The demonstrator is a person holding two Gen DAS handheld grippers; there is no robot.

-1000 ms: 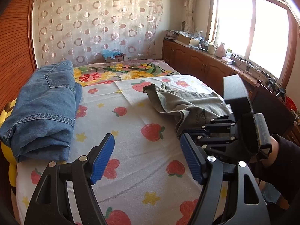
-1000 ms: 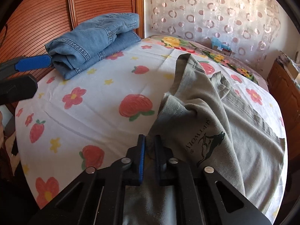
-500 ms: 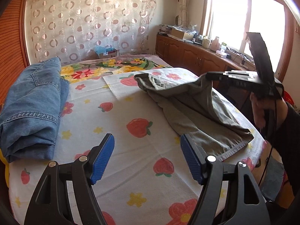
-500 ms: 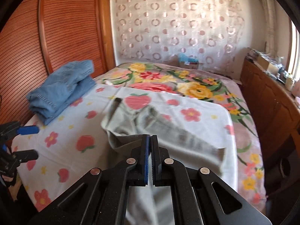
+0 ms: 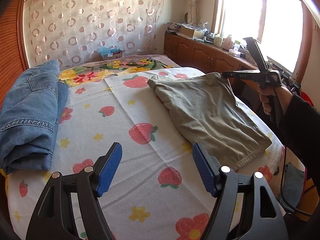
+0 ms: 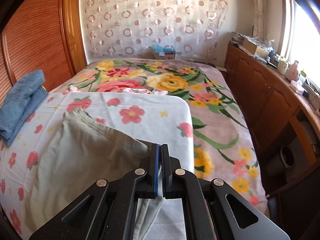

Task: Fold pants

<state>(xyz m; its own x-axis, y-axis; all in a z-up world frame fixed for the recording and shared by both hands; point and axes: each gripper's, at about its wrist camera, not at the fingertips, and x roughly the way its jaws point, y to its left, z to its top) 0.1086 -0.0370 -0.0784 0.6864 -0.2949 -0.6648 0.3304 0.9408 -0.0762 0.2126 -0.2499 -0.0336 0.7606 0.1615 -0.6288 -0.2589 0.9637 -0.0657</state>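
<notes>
Olive-green pants (image 5: 208, 112) lie spread on the strawberry-print sheet (image 5: 140, 160), at the bed's right side. My right gripper (image 6: 159, 150) is shut on their far right corner and holds that corner lifted off the bed; in the left wrist view this gripper (image 5: 225, 75) pinches the cloth there, held by a person's hand (image 5: 268, 98). The fabric (image 6: 80, 150) stretches away to the left from the closed pads. My left gripper (image 5: 158, 160) hovers open over the near part of the sheet, with nothing between its blue pads (image 5: 109, 168).
Folded blue jeans (image 5: 28, 116) are stacked at the bed's left side by the wooden wardrobe (image 6: 36, 40). A flowered blanket (image 6: 180, 84) covers the far half of the bed. A wooden counter (image 6: 270, 92) with clutter runs under the window on the right.
The right gripper, shut on the pants, has risen and swung to the right, pulling the crumpled cloth out flat. The left gripper stays open and has hardly moved.
</notes>
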